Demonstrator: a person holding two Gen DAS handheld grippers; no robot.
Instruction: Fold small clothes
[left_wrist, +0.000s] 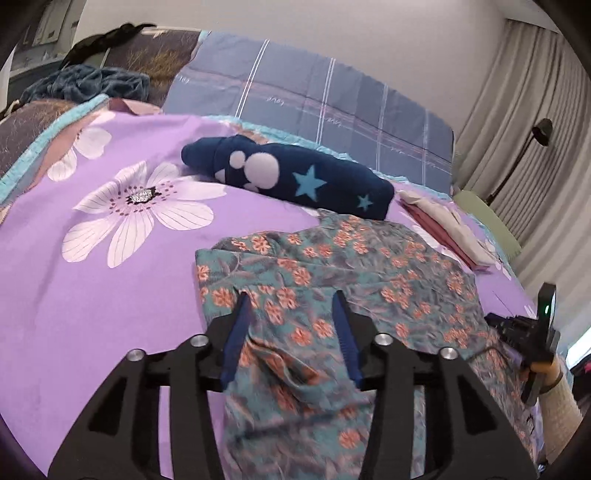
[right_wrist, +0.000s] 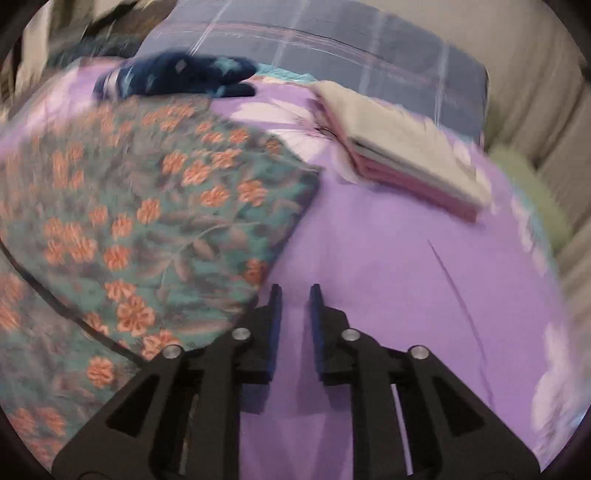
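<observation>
On the bed (left_wrist: 110, 295), the left tongs (left_wrist: 291, 314) gape over the spread floral garment (left_wrist: 351, 266), gripping nothing — right tongs (right_wrist: 295, 291) nearly closed, empty, beside its edge — the fold seemingly awaits a grasp.

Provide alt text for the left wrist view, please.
The open left gripper hovers over a teal garment with orange flowers on a purple floral bedspread; a navy starred garment lies beyond.
</observation>
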